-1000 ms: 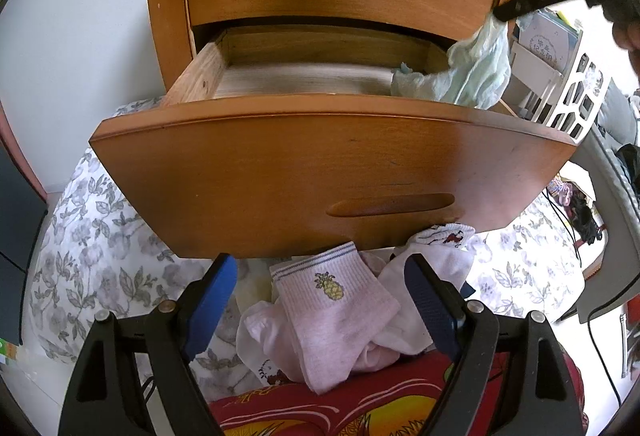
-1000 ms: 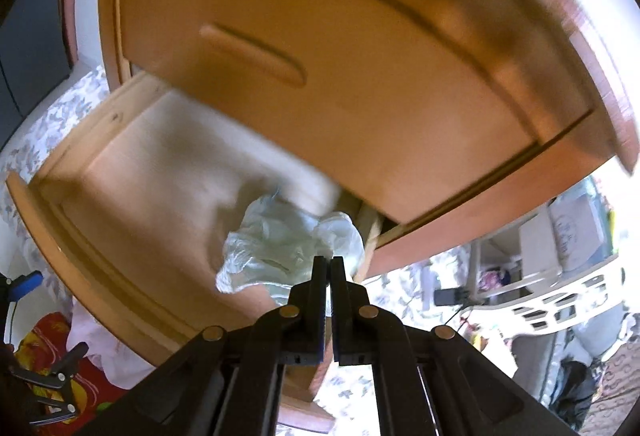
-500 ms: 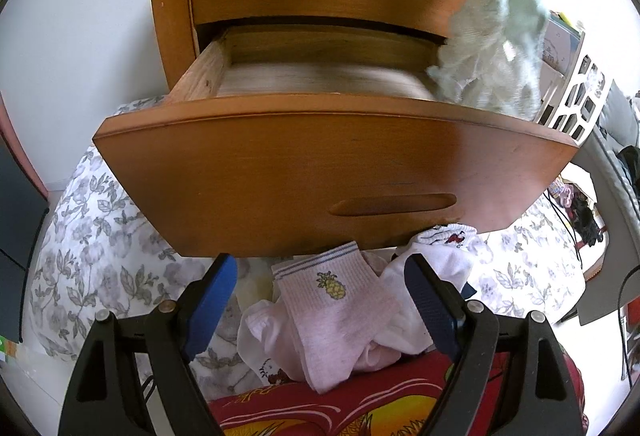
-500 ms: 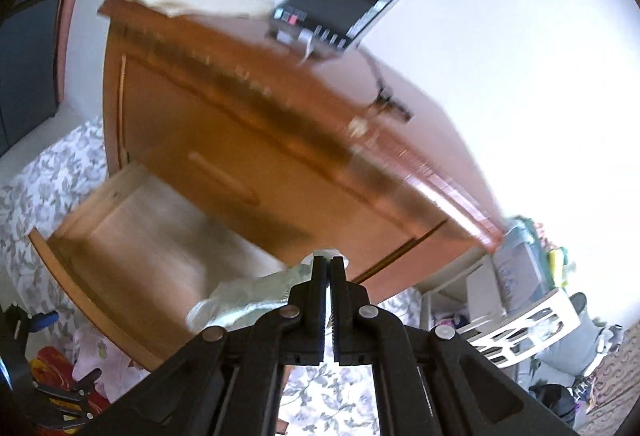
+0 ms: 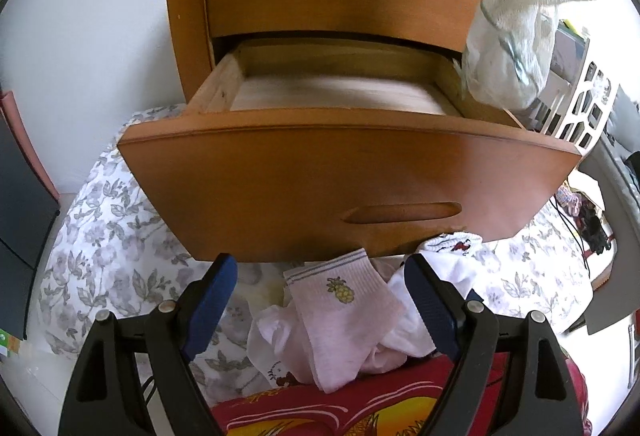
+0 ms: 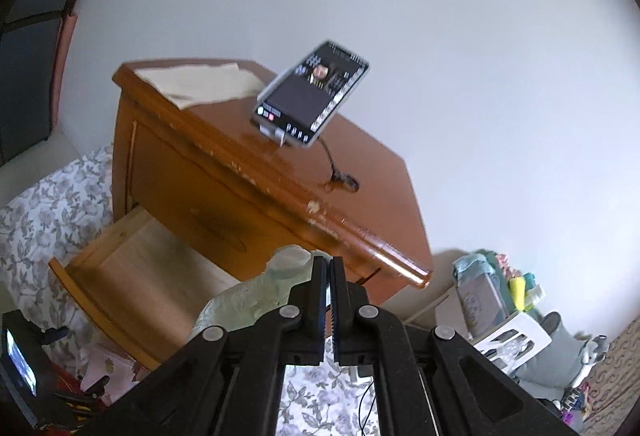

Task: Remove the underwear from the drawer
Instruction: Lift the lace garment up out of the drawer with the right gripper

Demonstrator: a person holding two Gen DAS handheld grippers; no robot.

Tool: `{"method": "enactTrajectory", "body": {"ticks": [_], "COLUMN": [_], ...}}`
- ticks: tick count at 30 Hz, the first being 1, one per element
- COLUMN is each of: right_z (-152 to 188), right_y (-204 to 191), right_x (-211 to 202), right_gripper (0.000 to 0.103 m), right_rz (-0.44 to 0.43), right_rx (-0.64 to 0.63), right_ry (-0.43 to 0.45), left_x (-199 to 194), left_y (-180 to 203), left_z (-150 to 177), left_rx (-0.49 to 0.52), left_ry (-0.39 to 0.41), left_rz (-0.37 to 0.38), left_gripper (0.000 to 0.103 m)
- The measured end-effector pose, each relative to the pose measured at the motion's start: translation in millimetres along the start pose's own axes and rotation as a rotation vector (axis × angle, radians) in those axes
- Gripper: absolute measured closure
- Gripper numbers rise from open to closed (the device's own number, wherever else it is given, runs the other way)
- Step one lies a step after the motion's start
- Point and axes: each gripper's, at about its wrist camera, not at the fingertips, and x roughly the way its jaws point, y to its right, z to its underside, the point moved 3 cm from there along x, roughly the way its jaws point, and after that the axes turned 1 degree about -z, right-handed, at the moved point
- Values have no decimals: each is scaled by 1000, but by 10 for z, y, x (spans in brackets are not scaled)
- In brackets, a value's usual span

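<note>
A: What colours do you have before you?

B: Your drawer (image 5: 348, 176) and nightstand (image 6: 248, 172) are orange-brown wood. The underwear (image 5: 508, 48) is pale mint green.

A: And nearer?

B: A pink sock (image 5: 344, 320) with a yellow pineapple, a grey floral sheet (image 5: 108, 236), red and yellow cloth (image 5: 340, 408), and blue pads (image 5: 212, 304).

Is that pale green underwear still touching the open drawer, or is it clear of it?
Apart. In the left wrist view the underwear hangs in the air above the drawer, off its right rear corner; the right claw pinches it.
</note>
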Motion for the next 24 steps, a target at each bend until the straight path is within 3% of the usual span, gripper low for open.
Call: {"method": "enactTrajectory", "body": {"ticks": [12, 18, 24], "right_z": [-13, 216, 588], "right_y": [-12, -198, -627], "right_x": [-775, -869, -648], "right_gripper": [101, 101, 101], "right_rz": [0, -70, -189], "right_rx": [-31, -51, -108], "right_ry": [98, 65, -34], "left_x": [-167, -190, -186], "left_y": [-67, -100, -122], "left_z": [20, 19, 19], "left_rx": [-33, -50, -57], "left_ry": [58, 70, 67], "left_rz": [-5, -2, 0], "left_gripper": [17, 17, 17]}}
